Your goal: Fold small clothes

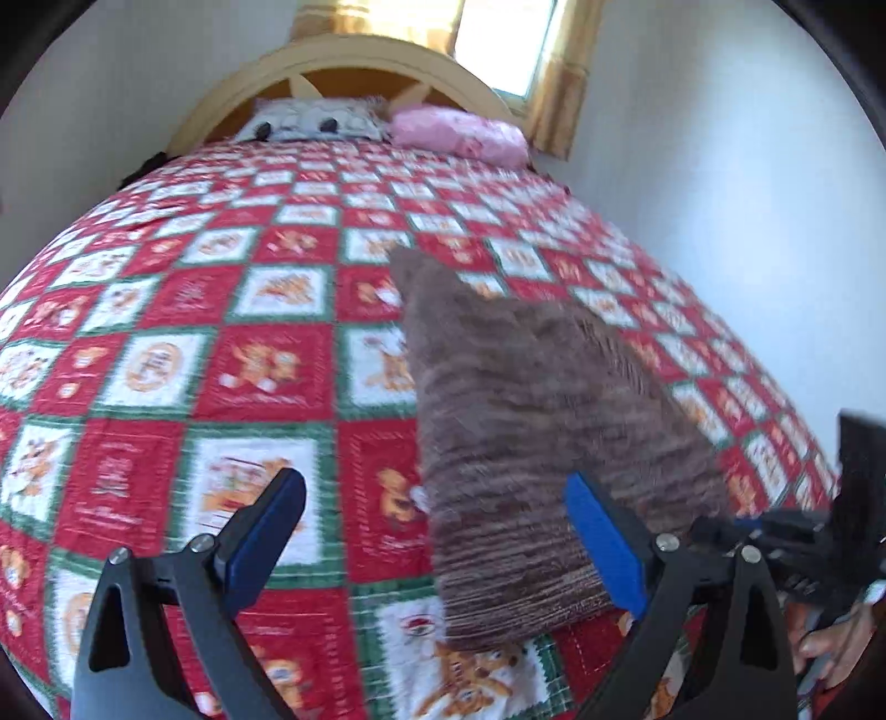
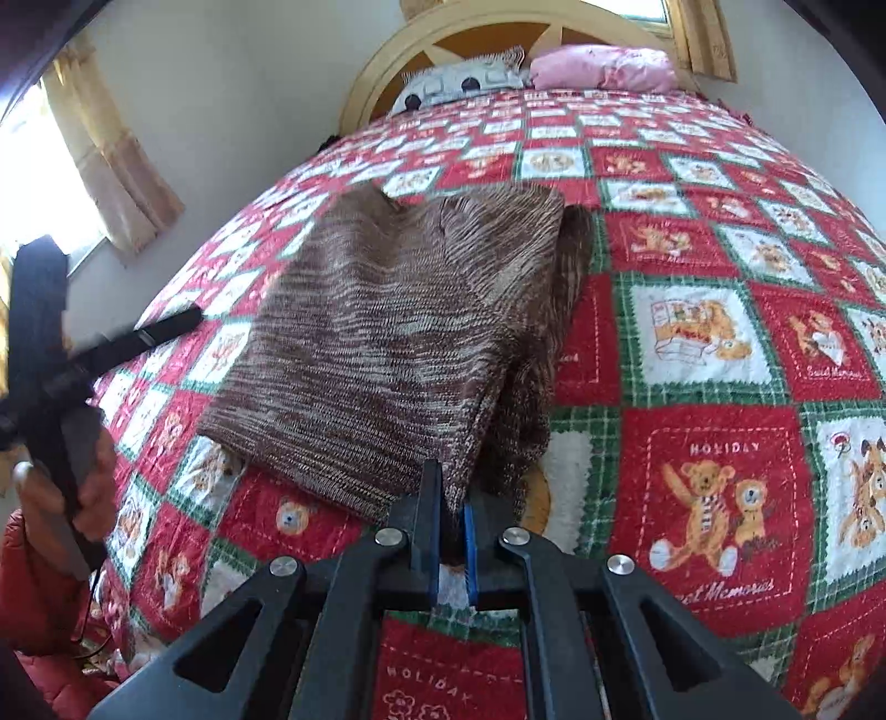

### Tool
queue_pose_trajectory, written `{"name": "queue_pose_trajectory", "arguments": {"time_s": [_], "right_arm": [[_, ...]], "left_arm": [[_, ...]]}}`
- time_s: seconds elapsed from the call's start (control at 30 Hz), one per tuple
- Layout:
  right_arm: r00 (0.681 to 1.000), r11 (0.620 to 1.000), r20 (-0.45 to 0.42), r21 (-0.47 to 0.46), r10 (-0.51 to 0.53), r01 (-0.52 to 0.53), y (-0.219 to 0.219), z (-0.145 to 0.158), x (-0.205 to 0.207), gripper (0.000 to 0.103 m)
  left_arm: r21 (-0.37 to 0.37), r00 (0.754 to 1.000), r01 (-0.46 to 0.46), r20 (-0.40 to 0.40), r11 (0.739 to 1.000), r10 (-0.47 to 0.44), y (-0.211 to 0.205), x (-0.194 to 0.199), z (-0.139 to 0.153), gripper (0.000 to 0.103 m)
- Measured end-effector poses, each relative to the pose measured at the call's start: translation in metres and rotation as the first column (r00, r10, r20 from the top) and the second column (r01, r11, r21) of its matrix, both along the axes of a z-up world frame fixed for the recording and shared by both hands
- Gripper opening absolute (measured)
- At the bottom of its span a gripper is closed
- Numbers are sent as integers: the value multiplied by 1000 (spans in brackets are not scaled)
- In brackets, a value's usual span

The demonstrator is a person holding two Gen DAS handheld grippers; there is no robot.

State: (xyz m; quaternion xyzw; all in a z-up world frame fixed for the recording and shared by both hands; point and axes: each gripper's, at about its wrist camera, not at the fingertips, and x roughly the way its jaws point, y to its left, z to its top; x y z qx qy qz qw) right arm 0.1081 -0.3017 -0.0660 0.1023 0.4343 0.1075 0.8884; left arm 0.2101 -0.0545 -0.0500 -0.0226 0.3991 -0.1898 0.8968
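Nearest the lens, the left tool (image 1: pixel 434 540) was seen with its two blue-padded fingers spread wide and nothing caught between them. It was hung above the quilt (image 1: pixel 166 343), tilted forward and down, and the brown knitted garment (image 1: pixel 531 443) lay just ahead of it, toward its right finger. From that stance it was judged to be released and waiting, perhaps so that a free edge could be taken for the next fold.

Further right, the right tool (image 2: pixel 453 501) was found clenched on the near corner of the brown knitted garment (image 2: pixel 398 343), a fold of knit being pinched between the pads. The garment was spread ahead of this tool on the bed, one layer already doubled over another along its right side, so the folding was judged to be partly done. The corner was probably held so that the cloth could be kept taut or carried over. The tool was held low and pointed toward the headboard (image 2: pixel 487 33), where the pillows (image 2: pixel 598 69) were laid, well beyond the garment.
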Motion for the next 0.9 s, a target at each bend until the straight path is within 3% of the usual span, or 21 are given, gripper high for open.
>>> {"name": "queue_pose_trajectory", "arguments": {"time_s": [0.13,0.23,0.3,0.33,0.37,0.4,0.5,0.57,0.63,0.77,0.8,0.83,0.87,0.9], "right_arm": [[1000,997,19,77,-20,18,-15,11,-7,8],[990,989,102,121,-94,81,-32,36,-8,9],[980,982,148,149,-135,113,-46,51,5,26],[978,980,153,158,-143,119,-51,55,17,54],[977,979,159,170,-141,114,-56,57,31,68],[977,978,160,176,-142,113,-59,58,48,75],[985,981,130,167,-116,93,-59,52,95,75],[988,992,121,89,-96,85,-51,45,125,75],[995,998,79,24,-68,66,-42,32,152,70],[995,996,-41,8,-85,86,-38,-2,185,66],[996,996,-28,34,-86,87,-39,-2,184,58],[997,996,-17,63,-69,70,-39,0,182,26],[998,996,-4,54,-64,64,-36,2,179,13],[998,998,34,-11,-61,61,-29,7,173,13]], "left_arm": [[97,998,4,-63,995,2,-13,3,-29,97],[84,997,-8,-71,996,14,-8,2,-37,97],[85,997,-7,-79,996,14,-7,3,-36,97],[78,997,-8,-79,997,15,-6,3,-34,97],[61,997,-7,-77,998,12,-4,1,-31,96],[38,997,0,-72,999,2,-3,1,-28,96],[-4,1000,8,-5,1000,-8,3,0,-6,96],[3,999,-5,40,1000,5,4,11,12,96],[15,998,-25,49,1000,25,1,26,19,96],[34,998,-58,19,998,57,-18,73,16,96],[39,998,-62,2,997,62,-21,79,12,96],[42,998,-65,-15,997,66,-23,85,6,96],[54,996,-79,-30,995,80,-27,90,-1,96],[71,994,-96,-52,993,100,-29,96,-10,96]]}}
